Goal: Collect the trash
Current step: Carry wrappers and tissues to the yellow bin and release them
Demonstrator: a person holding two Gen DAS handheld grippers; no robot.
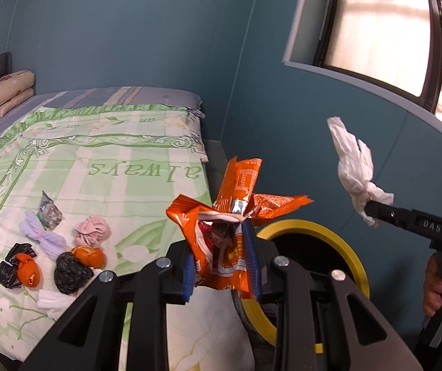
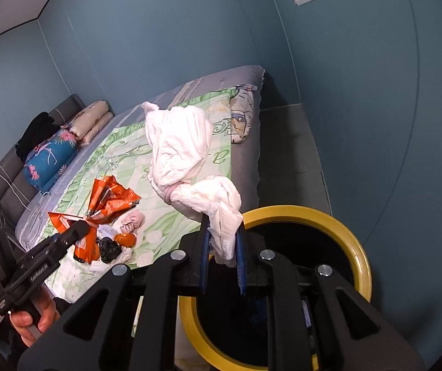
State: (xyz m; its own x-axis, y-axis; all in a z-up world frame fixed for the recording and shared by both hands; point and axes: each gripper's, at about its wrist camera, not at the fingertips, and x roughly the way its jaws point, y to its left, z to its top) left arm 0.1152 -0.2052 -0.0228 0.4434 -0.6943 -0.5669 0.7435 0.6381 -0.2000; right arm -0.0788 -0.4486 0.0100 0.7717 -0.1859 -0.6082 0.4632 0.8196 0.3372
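The left gripper is clamped on a crumpled orange snack wrapper, whose foil-lined mouth and twisted ends fan out above the blue pads; in the right wrist view the same wrapper hangs from the tip of the left gripper, with the person's hand wrapped round the handle below. The right gripper is pinched tight on a wad of white tissue paper, knotted in the middle, the lower tail caught between the blue pads and the bulk standing up over them; from the left wrist view the tissue sticks out of the right gripper, held by a hand at the frame's right edge. Both loads are held in the air beside the bed, close over a black bin with a yellow rim on the floor (its inside is too dark to read). More rubbish lies on the green checked quilt: two orange peels, two black bags, a pink ball of paper, a lilac wrapper, a small dark packet and a white tissue. Folded pillows sit at the headboard.
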